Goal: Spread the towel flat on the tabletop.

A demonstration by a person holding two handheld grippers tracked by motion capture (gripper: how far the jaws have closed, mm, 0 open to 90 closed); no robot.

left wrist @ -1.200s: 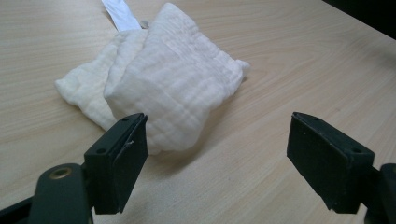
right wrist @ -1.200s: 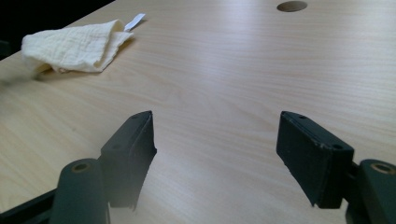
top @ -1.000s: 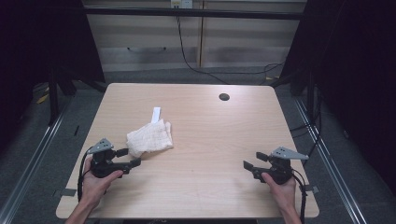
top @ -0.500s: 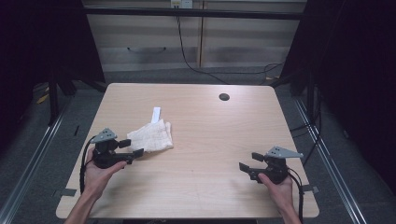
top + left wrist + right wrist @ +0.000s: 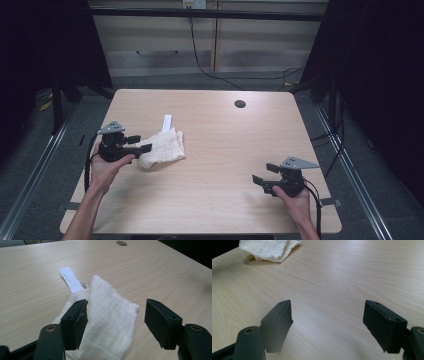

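A crumpled cream cloth [image 5: 162,147] with a white tag [image 5: 167,122] lies on the left half of the wooden table [image 5: 225,140]. My left gripper [image 5: 140,144] reaches over the cloth's left edge. In the left gripper view the cloth [image 5: 110,315] lies between and below the black jaws; my left gripper [image 5: 116,312] is open, its jaws have just been closing a little, and they do not pinch the fabric. My right gripper [image 5: 262,173] hovers open near the front right of the table, nothing between its jaws. The right gripper view shows the cloth [image 5: 267,250] far off, with my right gripper [image 5: 328,315] over bare wood.
A round dark hole [image 5: 240,104] sits in the tabletop near the far edge. Black curtains flank the table, and cables run along the floor behind it. Bare wood stretches between the cloth and the right hand.
The left hand has moved up and toward the cloth, bringing its jaws over the cloth's left edge. The right hand has stayed in place.
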